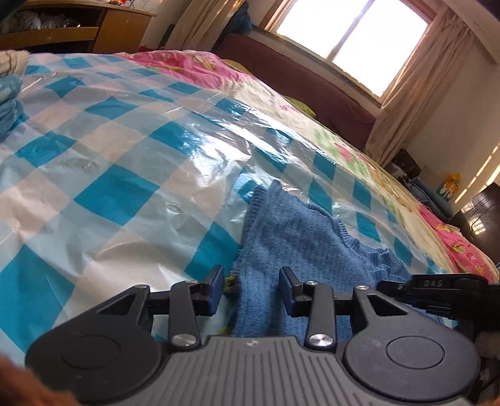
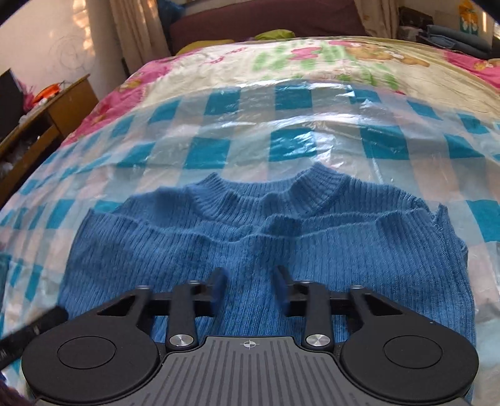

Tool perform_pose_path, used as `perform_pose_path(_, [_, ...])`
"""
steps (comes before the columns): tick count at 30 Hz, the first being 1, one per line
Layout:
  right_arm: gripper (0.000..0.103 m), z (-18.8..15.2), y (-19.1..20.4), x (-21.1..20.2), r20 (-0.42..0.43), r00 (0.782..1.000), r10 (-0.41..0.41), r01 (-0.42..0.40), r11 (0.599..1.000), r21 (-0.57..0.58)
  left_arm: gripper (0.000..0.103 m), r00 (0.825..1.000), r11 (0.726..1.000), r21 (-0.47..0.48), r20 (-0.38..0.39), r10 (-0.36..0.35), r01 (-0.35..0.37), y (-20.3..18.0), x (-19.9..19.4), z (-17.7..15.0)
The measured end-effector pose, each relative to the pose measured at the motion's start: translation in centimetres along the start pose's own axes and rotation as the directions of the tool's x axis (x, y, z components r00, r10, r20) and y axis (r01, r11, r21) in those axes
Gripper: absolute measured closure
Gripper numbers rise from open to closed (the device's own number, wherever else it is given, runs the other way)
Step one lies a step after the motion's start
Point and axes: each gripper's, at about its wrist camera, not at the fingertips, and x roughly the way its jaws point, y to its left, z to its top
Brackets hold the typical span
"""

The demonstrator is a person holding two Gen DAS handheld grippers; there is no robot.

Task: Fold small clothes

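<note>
Blue ribbed knit, a small sweater (image 2: 256, 250), lies flat on a sheet of blue-and-white checked plastic (image 2: 281, 137) spread over the bed. In the right wrist view its round ribbed collar points away from the camera, and a folded edge of the knit runs across the body just below the collar. The fabric at the far right corner is rumpled and slightly lifted.

Over the near part of the sweater hangs the right gripper (image 2: 250, 290), its two fingers spread apart with bare knit showing between them; nothing is held. Whether the tips touch the fabric cannot be told.

From the left wrist view, the same sweater (image 1: 300, 237) reaches up from the bottom edge toward the middle of the picture. The left gripper (image 1: 251, 289) sits at the garment's side edge, fingers apart: one finger is over the plastic, the other over the knit, with the sweater's edge between them. Part of the other tool, a black piece, shows at the right just beside it.

Beyond the plastic lies a flowered quilt (image 2: 312, 59) in pink, cream and green. Light-blue and white folded clothes (image 1: 11, 90) rest at the far left of the bed. A wooden desk (image 1: 93, 28) stands behind, and a bright window (image 1: 353, 40) with pale curtains (image 1: 415, 90).
</note>
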Motion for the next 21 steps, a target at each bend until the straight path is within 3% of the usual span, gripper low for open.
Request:
perform_pose_path(2, [0.099,0.4,-0.1,-0.6,0.016,1.0,0.001,-0.001,1.0,0.0,0.061,1.0,1.0,-0.005,0.013,-0.006,0.006,0.2,-0.2,0.2])
perform_pose_path(13, [0.1,2.1,-0.2,-3.3,0.183,0.983,0.022,-0.039,0.995,0.093,0.06,0.997,0.999,-0.007,0.075,-0.036,0.036,0.2,-1.1,0.4])
perform_pose_path(15, [0.1,2.1,-0.4,-2.1,0.172,0.985,0.0,-0.018,0.994,0.107,0.06,0.998,1.0,-0.001,0.057,-0.026,0.026,0.2,-0.7,0.1])
perform_pose_path(19, [0.1,1.3,-0.4,1.5,0.069,0.996,-0.054,0.047,0.995,0.09,0.06,1.0,1.0,0.001,0.026,-0.013,0.013,0.2,-0.2,-0.2])
perform_pose_path(21, [0.097,1.0,-0.3,1.5,0.073,0.996,-0.061,0.054,0.994,0.093,0.06,1.0,1.0,0.005,0.008,0.009,-0.009,0.3,0.1,-0.3])
